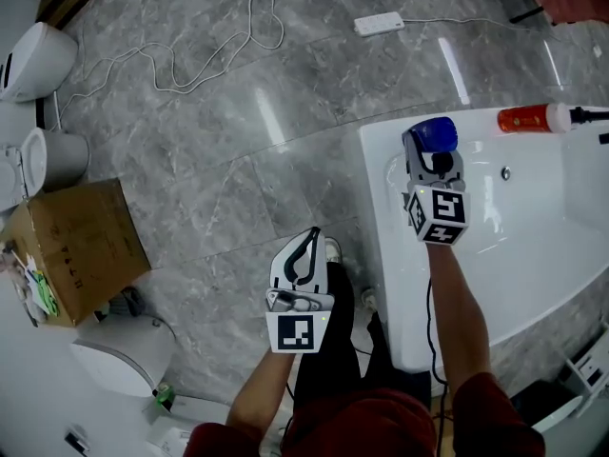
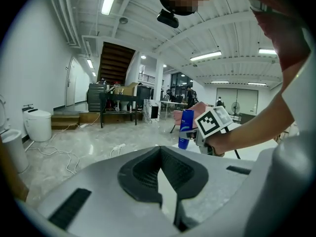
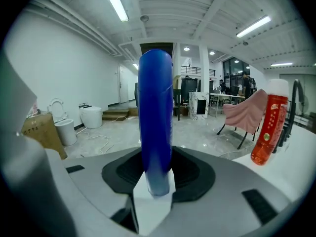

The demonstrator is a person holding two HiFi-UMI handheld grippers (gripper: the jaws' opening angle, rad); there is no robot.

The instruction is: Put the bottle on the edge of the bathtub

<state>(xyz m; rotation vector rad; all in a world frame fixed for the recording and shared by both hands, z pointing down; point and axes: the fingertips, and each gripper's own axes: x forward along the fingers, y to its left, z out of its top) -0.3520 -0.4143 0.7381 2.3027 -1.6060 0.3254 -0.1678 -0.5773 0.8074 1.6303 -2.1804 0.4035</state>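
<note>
Only the right gripper view shows the grip: the right gripper (image 3: 155, 184) has its jaws clamped on the lower end of the blue bottle (image 3: 155, 112), upright between them; only the head view places it over the bathtub (image 1: 378, 246), by the left rim (touching or not, I cannot tell); the left gripper (image 1: 311, 238), jaws together and empty, hangs over the floor (image 1: 219, 188); a red bottle (image 1: 525, 119) stands on the far rim; a power strip (image 1: 379, 24) lies beyond.
</note>
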